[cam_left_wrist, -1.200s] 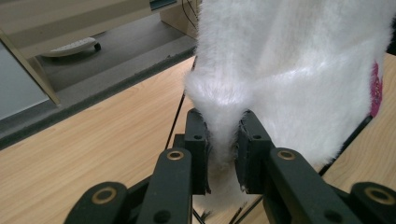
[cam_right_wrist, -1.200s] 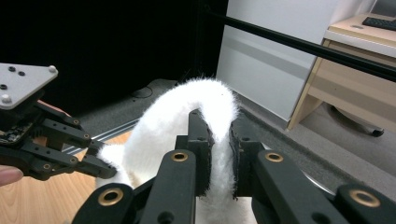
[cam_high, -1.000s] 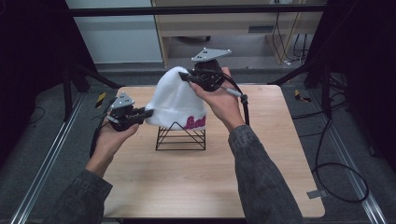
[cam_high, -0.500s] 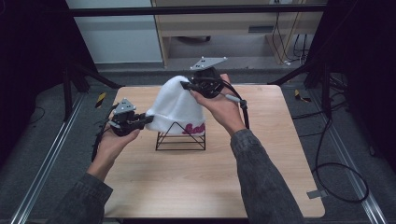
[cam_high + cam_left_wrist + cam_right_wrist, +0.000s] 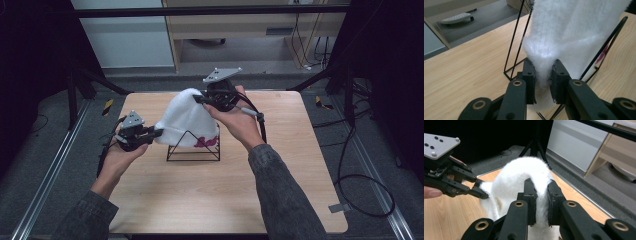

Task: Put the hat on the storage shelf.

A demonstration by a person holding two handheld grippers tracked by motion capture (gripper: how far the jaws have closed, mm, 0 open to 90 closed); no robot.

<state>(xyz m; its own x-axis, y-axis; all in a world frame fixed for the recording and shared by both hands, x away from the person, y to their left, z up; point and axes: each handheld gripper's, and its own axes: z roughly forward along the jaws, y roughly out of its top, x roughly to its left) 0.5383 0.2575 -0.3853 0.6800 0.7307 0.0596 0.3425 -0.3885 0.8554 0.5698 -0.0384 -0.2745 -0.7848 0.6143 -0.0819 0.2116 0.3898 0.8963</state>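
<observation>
here the left gripper (image 5: 156, 132) pinches the white hat's (image 5: 186, 117) lower left edge and the right gripper (image 5: 198, 99) its top, over the wire stand (image 5: 193, 150) mid-table (image 5: 200, 200), bare wood all around.

Light wooden table (image 5: 200, 200), black wire stand (image 5: 193, 147) at its middle.

No readable text anywhere. Closest candidate: pink marking on the white hat (image 5: 187, 120), low on the side below the right gripper (image 5: 199, 99), possibly lettering, too blurred to read. Same pink just right of the left gripper (image 5: 543, 80).
</observation>
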